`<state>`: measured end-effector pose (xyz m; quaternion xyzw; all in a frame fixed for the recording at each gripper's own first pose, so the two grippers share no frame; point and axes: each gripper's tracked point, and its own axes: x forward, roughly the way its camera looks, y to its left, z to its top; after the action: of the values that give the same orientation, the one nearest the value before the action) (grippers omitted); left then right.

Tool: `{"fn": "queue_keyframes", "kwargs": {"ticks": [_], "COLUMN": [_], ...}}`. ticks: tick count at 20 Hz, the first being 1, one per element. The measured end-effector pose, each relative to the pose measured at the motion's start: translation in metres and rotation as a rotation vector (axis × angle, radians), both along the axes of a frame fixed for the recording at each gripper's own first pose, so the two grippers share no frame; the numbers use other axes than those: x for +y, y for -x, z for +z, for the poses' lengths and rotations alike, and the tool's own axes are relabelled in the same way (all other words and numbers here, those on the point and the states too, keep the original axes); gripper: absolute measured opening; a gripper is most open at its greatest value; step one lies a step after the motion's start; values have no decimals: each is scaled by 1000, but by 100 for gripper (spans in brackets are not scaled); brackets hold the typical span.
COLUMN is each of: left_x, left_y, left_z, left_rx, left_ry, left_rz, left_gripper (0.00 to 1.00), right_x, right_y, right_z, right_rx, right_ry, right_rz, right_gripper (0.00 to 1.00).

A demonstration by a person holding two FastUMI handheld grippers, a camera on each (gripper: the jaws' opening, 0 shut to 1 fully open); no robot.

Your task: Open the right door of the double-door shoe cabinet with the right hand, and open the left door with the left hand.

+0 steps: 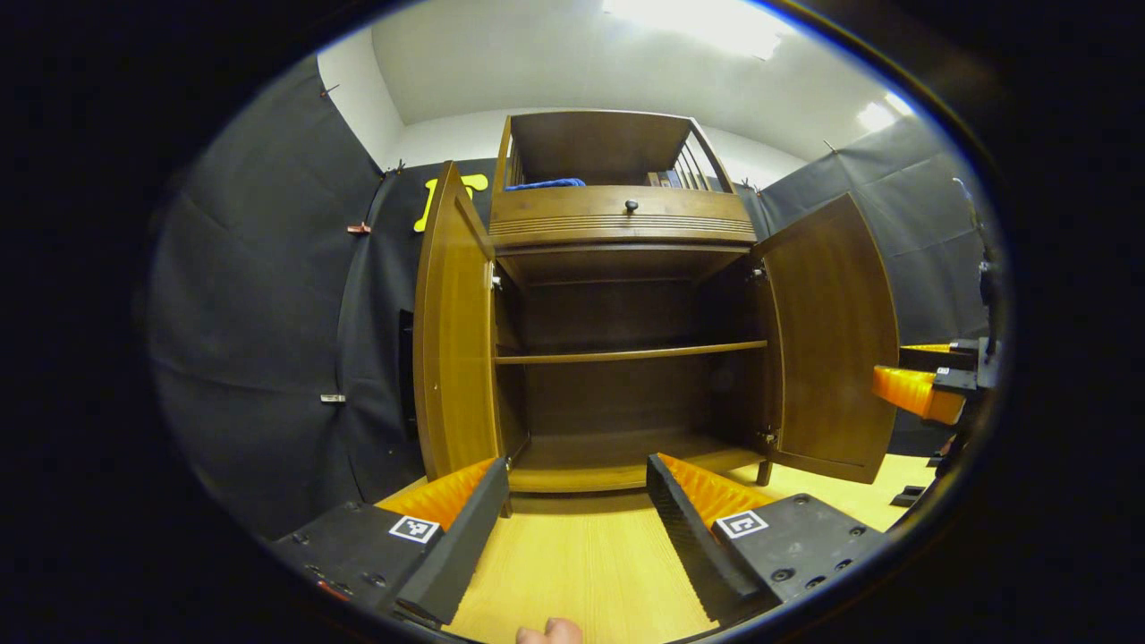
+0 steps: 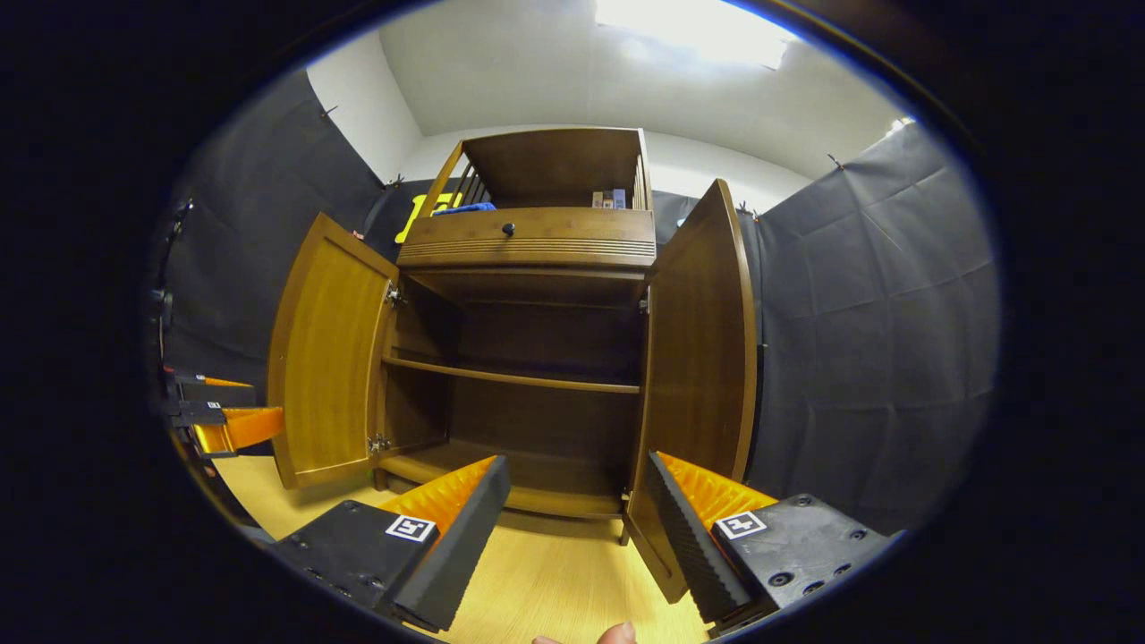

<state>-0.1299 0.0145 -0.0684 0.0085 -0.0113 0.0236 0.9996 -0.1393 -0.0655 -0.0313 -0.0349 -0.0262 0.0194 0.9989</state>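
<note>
Evidently, both doors of the shoe cabinet [image 1: 626,295] stood swung outward at the time of inspection. In the left gripper view, the left door [image 1: 454,331] was turned nearly edge-on, and the right door [image 1: 836,340] was swung wide with its inner face showing. In the right gripper view the arrangement was mirrored in aspect: the left door [image 2: 326,358] showed its inner face, while the right door [image 2: 702,349] stood nearly edge-on. The cabinet rested on a pale wooden floor [image 1: 581,563], with one inner shelf [image 1: 626,353] across the open compartment and a drawer with a small dark knob [image 1: 631,206] above it. A blue item [image 1: 546,184] lay in the railed top section. The left claw [image 1: 577,514] was released, its jaws spread wide and holding nothing, positioned low before the cabinet's front bottom edge. The right claw [image 2: 577,514] was likewise released and empty, its jaws parted, with the lower corner of the right door just beside one finger; contact could not be determined. The right claw [image 1: 921,394] also appeared beyond the right door's outer edge in the left gripper view, and the left claw [image 2: 237,427] appeared beside the left door's lower outer corner in the right gripper view. A fingertip [image 1: 550,632] showed at the bottom.
</note>
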Motion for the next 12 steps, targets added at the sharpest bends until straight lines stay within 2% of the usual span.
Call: {"fn": "queue_keyframes", "kwargs": {"ticks": [1, 4, 5, 9, 10, 11, 12], "left_x": [3, 8, 10, 9, 9, 8, 7], "left_y": [0, 3, 2, -1, -2, -2, -1], "left_z": [2, 4, 4, 0, -2, -1, -2], "left_rx": [-6, -11, -11, 4, 6, 3, 2], "left_ry": [5, 27, 25, 17, 10, 1, -5], "left_rz": [10, 16, 21, 30, 29, 28, 28], "left_gripper": [100, 100, 96, 96, 100, 96, 100], "right_x": [-1, 2, 2, 1, 1, 0, -1], "right_y": [-1, 0, 1, 3, 2, 3, 2], "right_z": [-1, -2, -3, -2, -2, -1, 0], "right_rx": [3, 4, 5, 4, 4, 4, 3], "right_ry": [4, -5, -5, -1, -4, -4, -3], "right_rz": [-3, 3, 4, 0, 1, 2, 0], "right_gripper": [98, 98, 98, 97, 97, 97, 97]}}
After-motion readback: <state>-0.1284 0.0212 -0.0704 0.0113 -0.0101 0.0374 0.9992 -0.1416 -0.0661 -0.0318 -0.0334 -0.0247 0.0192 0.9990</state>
